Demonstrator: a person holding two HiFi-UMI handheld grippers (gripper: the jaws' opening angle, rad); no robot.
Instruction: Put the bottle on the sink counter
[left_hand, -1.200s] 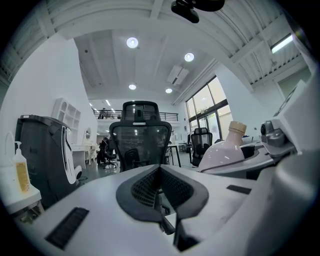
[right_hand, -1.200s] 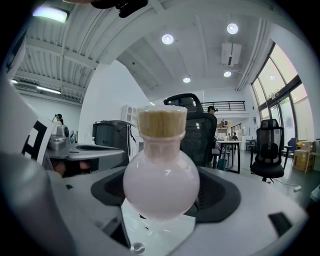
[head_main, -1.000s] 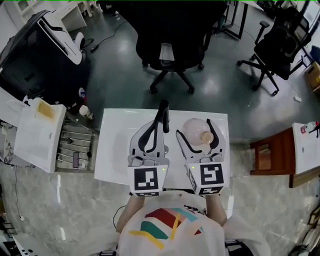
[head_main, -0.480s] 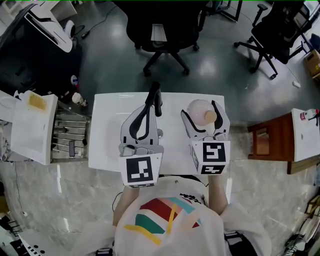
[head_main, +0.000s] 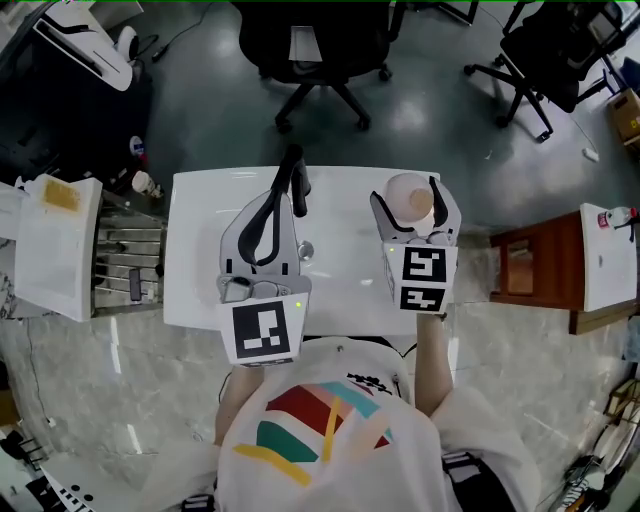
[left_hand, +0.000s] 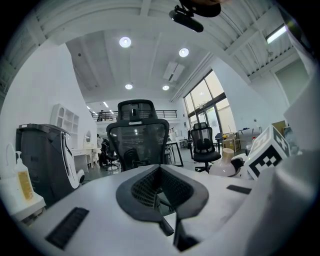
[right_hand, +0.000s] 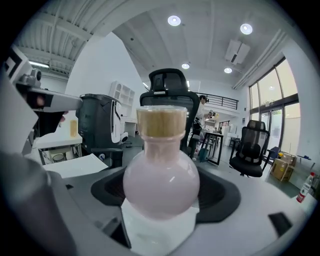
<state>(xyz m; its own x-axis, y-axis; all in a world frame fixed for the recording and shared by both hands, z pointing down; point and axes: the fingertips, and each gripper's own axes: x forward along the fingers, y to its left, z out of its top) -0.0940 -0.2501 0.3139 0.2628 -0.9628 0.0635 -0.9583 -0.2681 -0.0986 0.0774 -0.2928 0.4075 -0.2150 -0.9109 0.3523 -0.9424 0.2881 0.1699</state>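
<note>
Bottle (right_hand: 161, 182), pink and round-bellied with a wooden stopper, stands upright, pinched between the right gripper's (head_main: 407, 196) jaws over the white counter's (head_main: 200, 250) right end. Left gripper (head_main: 293, 170) hangs alongside, jaws pressed together, empty.
</note>
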